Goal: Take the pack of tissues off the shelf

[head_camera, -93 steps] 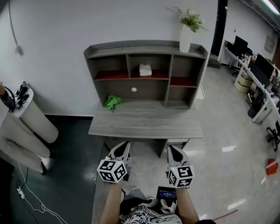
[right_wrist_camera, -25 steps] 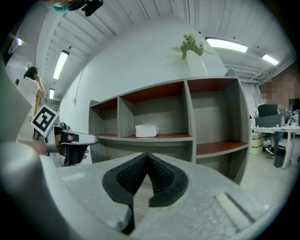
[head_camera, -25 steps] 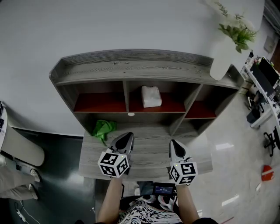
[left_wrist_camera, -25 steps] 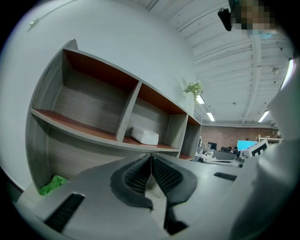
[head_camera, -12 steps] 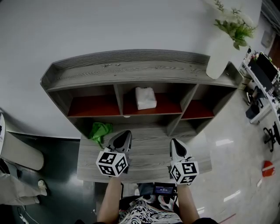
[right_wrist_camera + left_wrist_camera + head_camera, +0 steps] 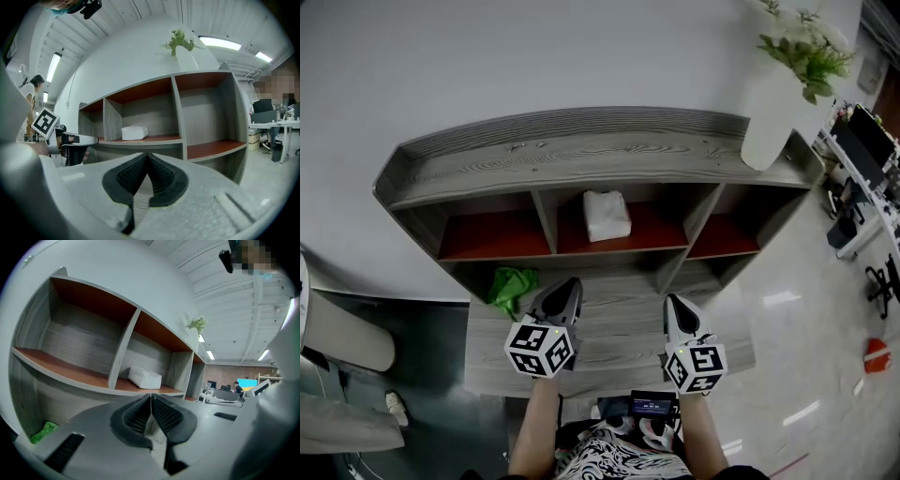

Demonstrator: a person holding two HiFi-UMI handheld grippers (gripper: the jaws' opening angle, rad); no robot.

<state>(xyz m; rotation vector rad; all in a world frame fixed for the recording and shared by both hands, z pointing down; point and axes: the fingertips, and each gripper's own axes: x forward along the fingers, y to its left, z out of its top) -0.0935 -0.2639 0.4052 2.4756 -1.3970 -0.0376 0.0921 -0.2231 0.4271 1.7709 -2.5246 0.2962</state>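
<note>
A grey wooden desk hutch (image 6: 581,155) is standing against a white wall, seen from above by the person facing it. Its upper row is dividing into three open compartments with red-brown floors. The white pack of tissues (image 6: 607,215) is lying in the middle compartment, nearer the left divider than the right, and nothing is touching it. A tall white vase of greenery (image 6: 773,112) is sitting on the top board at the right end. A crumpled green cloth (image 6: 513,284) is lying on the desktop (image 6: 623,333) at the left, under the left compartment.

The left gripper (image 6: 572,283) and the right gripper (image 6: 670,302) are hovering side by side over the desktop, both pointing toward the hutch and well below the tissues. The left gripper view is showing its ribbed black pads (image 6: 140,416) pressed together at the tips with nothing between them. The right gripper view is showing the same: pads (image 6: 161,176) meeting at the tips, empty, with the tissues straight ahead on the shelf beyond.
</note>
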